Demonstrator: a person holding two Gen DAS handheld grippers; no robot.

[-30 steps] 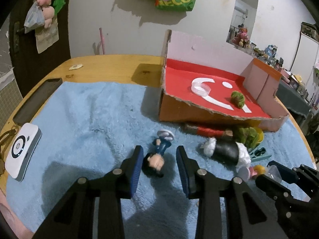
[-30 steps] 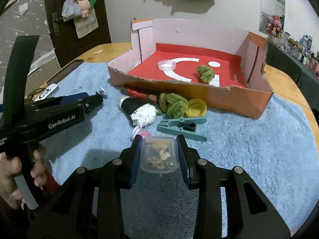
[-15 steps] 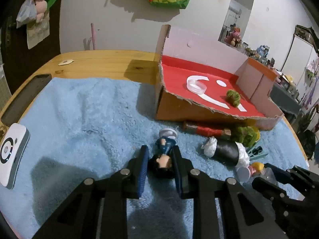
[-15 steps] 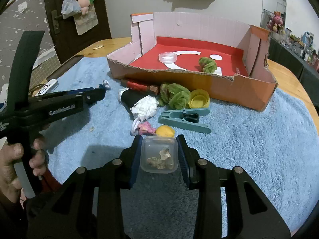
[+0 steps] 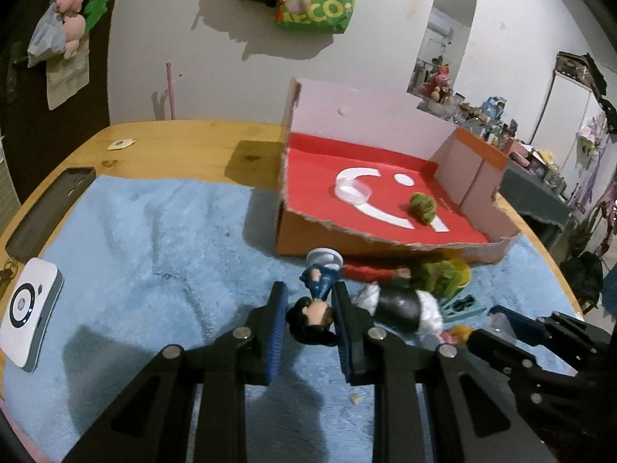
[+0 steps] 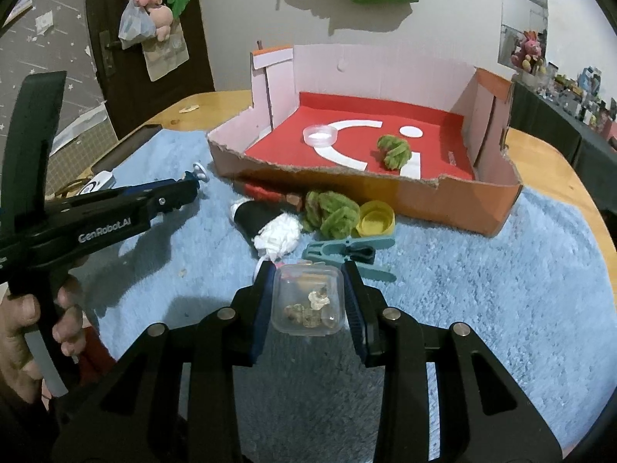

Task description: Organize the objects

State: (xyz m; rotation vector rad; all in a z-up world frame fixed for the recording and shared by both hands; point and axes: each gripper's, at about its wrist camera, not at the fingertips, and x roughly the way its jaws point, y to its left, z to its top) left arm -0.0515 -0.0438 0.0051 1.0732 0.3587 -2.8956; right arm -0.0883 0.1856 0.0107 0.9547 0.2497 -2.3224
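Observation:
My left gripper [image 5: 310, 301] is shut on a small toy figure [image 5: 314, 308] with black hair and blue clothes, held above the blue towel [image 5: 154, 254]. My right gripper [image 6: 308, 281] is shut on a small clear plastic box [image 6: 308, 299] with bits inside. The open cardboard box with a red floor [image 6: 439, 200] stands behind, holding a clear round lid [image 6: 319, 135] and a green fuzzy ball [image 6: 393, 152]. In front of it lie a black-and-white object [image 6: 266, 225], green fuzzy wire [image 6: 331, 214], a yellow cap [image 6: 378, 220] and a teal clothespin [image 6: 347, 252].
A white device [image 5: 29, 312] and a dark phone case [image 5: 50, 212] lie at the towel's left edge on the wooden table [image 5: 185, 150]. A red stick [image 6: 270, 195] lies along the box front. The wall stands behind the table.
My left gripper closed on the toy figure and lifted it off the towel. My right gripper kept hold of the clear box and moved slightly forward.

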